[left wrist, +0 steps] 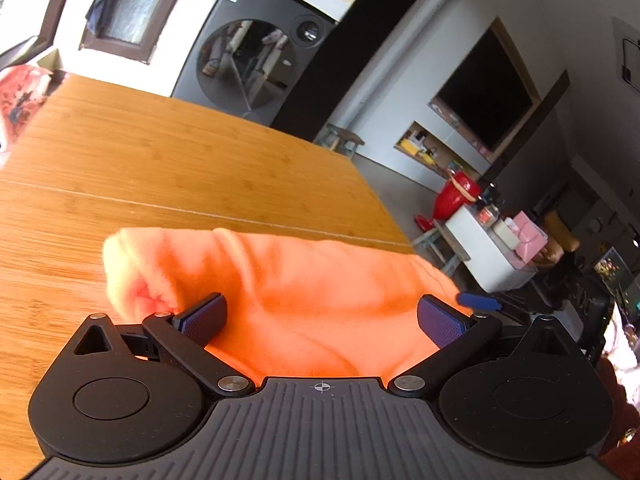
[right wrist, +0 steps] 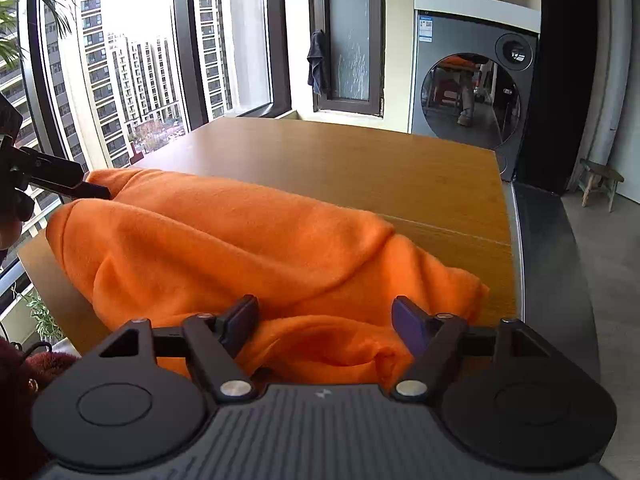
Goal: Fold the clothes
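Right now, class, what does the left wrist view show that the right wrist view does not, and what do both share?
Only the left wrist view shows the TV, a red stand mixer and a pink box. Only the right wrist view shows the big window with tower blocks outside, and a plant. Both show the orange garment on the wooden table, the washer, and open tongs, left and right.

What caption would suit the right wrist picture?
Open right gripper poised over a bundled orange garment on a wooden table.
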A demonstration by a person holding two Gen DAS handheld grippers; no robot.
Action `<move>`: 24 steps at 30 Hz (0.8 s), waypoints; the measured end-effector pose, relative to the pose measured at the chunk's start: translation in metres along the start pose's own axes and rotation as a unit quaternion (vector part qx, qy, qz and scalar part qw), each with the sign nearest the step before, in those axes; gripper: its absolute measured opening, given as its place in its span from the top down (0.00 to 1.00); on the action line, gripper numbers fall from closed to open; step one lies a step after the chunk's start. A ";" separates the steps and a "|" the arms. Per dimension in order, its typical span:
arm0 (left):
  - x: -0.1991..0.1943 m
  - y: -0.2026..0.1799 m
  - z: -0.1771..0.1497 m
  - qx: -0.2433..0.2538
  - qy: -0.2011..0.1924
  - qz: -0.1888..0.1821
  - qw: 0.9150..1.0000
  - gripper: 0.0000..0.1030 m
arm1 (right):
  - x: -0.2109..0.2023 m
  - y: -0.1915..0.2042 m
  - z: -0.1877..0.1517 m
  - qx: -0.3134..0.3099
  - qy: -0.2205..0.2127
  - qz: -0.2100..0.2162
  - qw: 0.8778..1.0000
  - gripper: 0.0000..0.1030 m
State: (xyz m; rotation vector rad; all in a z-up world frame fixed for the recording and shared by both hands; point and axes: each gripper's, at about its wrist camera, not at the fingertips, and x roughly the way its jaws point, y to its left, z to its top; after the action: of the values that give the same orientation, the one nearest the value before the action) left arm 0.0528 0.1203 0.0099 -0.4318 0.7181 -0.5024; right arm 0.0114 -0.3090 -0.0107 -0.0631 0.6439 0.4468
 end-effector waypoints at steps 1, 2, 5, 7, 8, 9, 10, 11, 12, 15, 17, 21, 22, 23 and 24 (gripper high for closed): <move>-0.009 0.002 0.002 -0.012 -0.011 0.011 1.000 0.00 | -0.009 -0.008 0.003 0.028 -0.016 0.004 0.999 0.07; -0.015 0.007 0.002 -0.029 -0.019 0.015 0.999 0.00 | -0.018 -0.018 0.004 0.060 -0.030 0.009 0.998 0.03; -0.022 0.021 -0.002 -0.066 -0.027 0.039 0.997 0.00 | -0.036 -0.051 -0.003 0.187 -0.049 0.057 0.979 0.00; -0.018 0.031 -0.006 -0.083 -0.019 0.052 0.995 0.00 | -0.036 -0.064 -0.015 0.249 -0.037 0.073 0.965 0.00; -0.014 0.036 -0.008 -0.095 -0.013 0.052 0.994 0.00 | -0.034 -0.067 -0.020 0.267 -0.029 0.073 0.961 0.00; -0.010 0.040 -0.010 -0.110 -0.006 0.046 0.993 0.00 | -0.032 -0.067 -0.026 0.270 -0.023 0.065 0.960 0.00; -0.006 0.044 -0.011 -0.125 -0.001 0.039 0.991 0.01 | -0.031 -0.066 -0.031 0.266 -0.019 0.057 0.962 0.00; -0.002 0.047 -0.011 -0.137 0.002 0.033 0.990 0.05 | -0.027 -0.061 -0.032 0.259 -0.016 0.053 0.964 0.01; 0.001 0.050 -0.012 -0.146 0.002 0.029 0.989 0.08 | -0.021 -0.055 -0.033 0.251 -0.012 0.054 0.966 0.08; 0.009 0.053 -0.009 -0.158 -0.003 0.014 0.987 0.26 | -0.010 -0.039 -0.032 0.219 -0.004 0.065 0.973 0.41; 0.015 0.051 -0.007 -0.154 -0.007 0.002 0.988 0.29 | -0.002 -0.035 -0.030 0.207 -0.005 0.076 0.975 0.48; 0.022 0.035 0.010 -0.120 -0.022 -0.009 0.992 0.41 | 0.013 -0.035 -0.008 0.182 -0.033 0.067 0.981 0.77; 0.020 0.028 0.016 -0.105 -0.030 -0.013 0.994 0.44 | 0.013 -0.034 0.002 0.170 -0.049 0.063 0.982 0.79; 0.019 0.020 0.021 -0.088 -0.039 -0.013 0.995 0.45 | 0.012 -0.034 0.011 0.158 -0.065 0.061 0.983 0.79; 0.016 0.013 0.024 -0.068 -0.048 -0.009 0.996 0.45 | 0.010 -0.034 0.020 0.142 -0.081 0.058 0.985 0.79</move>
State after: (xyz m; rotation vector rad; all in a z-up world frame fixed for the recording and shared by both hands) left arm 0.0838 0.1265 0.0107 -0.5867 0.6582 -0.4485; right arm 0.0440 -0.3319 -0.0039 0.2810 0.5477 0.4629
